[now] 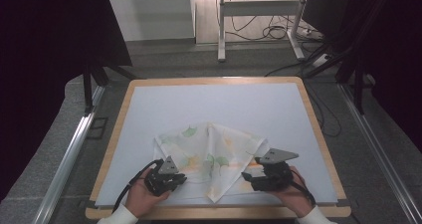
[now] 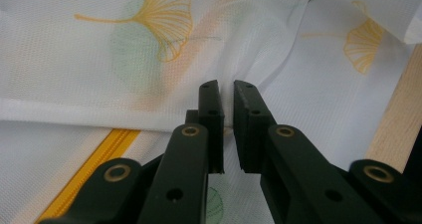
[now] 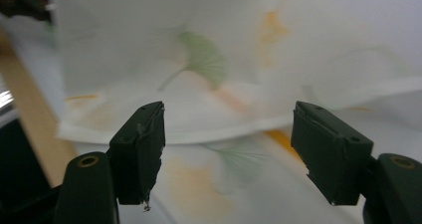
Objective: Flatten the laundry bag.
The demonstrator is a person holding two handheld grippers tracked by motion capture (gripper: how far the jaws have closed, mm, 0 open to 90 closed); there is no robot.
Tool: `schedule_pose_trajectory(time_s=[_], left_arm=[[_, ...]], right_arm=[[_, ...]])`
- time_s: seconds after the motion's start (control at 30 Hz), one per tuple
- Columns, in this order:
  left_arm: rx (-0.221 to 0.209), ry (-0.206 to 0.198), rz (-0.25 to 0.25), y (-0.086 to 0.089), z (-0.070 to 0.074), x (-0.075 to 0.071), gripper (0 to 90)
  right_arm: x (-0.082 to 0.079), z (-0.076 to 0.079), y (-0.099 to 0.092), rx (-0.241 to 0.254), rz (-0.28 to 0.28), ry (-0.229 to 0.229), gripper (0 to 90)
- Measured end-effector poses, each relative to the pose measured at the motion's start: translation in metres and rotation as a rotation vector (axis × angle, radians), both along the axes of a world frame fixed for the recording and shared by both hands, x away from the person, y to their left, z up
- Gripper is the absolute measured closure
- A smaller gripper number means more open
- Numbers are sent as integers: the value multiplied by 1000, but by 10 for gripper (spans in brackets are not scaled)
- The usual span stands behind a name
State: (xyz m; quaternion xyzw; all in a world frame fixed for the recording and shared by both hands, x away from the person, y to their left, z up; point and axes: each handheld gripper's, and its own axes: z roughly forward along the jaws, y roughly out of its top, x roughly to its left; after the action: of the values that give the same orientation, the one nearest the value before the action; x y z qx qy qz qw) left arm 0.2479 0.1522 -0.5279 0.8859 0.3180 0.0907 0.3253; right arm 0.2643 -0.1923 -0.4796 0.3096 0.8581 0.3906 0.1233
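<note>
Pale blue mat (image 1: 214, 104) tops wooden table (image 1: 127, 104).

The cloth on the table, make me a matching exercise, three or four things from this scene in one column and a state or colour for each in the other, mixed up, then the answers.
Column one:
1. left tool
2. right tool
3. cloth
4. zipper

Column two:
A. yellow
B. jaws spread wide, nothing between them
C. white with green and orange leaf prints
D. jaws nearly together, pinching a cloth fold

Pairs: 1-D, 2-B, 3-C, 4-A
</note>
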Motion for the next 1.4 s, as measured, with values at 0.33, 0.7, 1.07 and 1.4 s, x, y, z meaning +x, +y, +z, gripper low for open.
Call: schedule_pose_trajectory(time_s=[0.33,0.7,1.07,1.4], left_arm=[[2,5,-5,1,0,1,840],[-1,9,-2,1,0,2,842],[-9,13,-1,1,0,2,843],[-10,12,0,3,0,1,844]], right_arm=[[-22,-22,67,-28,164,26,286],[-33,-30,93,-44,153,27,223],[-30,-41,108,-116,82,-32,401],[-24,-35,88,-140,63,-71,868]])
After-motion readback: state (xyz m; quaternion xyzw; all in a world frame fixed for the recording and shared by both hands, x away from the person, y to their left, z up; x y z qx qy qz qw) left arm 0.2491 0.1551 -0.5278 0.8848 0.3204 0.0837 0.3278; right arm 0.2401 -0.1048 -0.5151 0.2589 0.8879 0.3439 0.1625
